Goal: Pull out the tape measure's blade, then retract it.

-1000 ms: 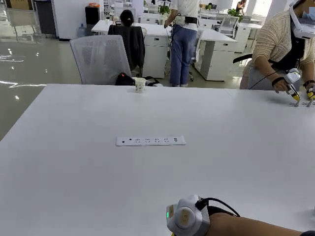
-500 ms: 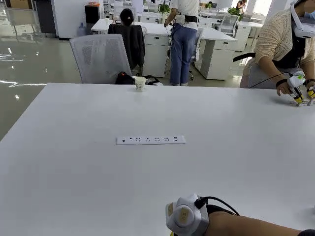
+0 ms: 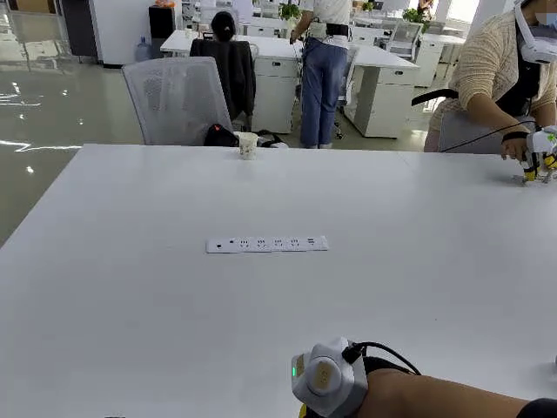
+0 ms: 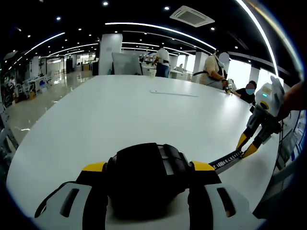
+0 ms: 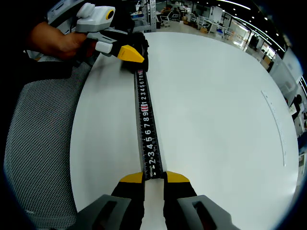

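Tape measure (image 4: 144, 184): 1, black case clamped betw. jaws of left gripper (image 4: 148, 167), near edge of white table (image 4: 120, 110). Its 1 blade (image 5: 144, 120) is pulled out, running along the table, tip pinched in right gripper (image 5: 154, 176), jaws narrow. 2 grippers, well apart. Also on table: 1 power strip (image 3: 267, 245), 1 paper cup (image 3: 248, 146).

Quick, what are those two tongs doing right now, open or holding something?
Left tongs: closed on the tape measure's case.
Right tongs: closed on the tip of the pulled-out blade.
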{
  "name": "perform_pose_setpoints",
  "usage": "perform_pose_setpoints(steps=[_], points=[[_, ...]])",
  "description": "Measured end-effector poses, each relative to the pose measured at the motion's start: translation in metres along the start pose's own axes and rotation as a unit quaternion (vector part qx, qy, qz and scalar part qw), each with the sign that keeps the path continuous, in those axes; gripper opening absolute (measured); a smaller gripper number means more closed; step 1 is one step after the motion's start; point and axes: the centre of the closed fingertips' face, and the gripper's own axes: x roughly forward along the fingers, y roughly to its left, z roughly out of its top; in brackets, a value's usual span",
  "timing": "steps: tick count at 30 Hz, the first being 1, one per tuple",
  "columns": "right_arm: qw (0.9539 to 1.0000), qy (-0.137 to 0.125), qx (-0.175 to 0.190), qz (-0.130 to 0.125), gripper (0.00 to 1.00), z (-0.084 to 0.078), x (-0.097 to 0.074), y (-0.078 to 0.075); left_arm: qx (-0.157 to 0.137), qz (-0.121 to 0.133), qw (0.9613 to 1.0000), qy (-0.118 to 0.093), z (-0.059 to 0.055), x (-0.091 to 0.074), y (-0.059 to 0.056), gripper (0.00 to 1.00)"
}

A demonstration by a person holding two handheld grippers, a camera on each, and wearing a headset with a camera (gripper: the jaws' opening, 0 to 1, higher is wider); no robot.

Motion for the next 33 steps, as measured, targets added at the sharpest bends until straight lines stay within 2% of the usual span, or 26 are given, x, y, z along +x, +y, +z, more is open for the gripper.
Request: perform_pose_setpoints(steps=[11,33], points=[[1.0000,-0.001,0.004,-0.001,0.11,0.0024,0.0011,0.0001,0.001,-0.001,1.0000,0.001,0.0001,-0.0007,-0.0008,0.63],[0.9998,-0.007,-0.018,0.001,0.12,0.0070,0.0027,0.0014,0.002,-0.001,1.0000,0.002,0.0013,-0.0011,-0.0010,0.63]])
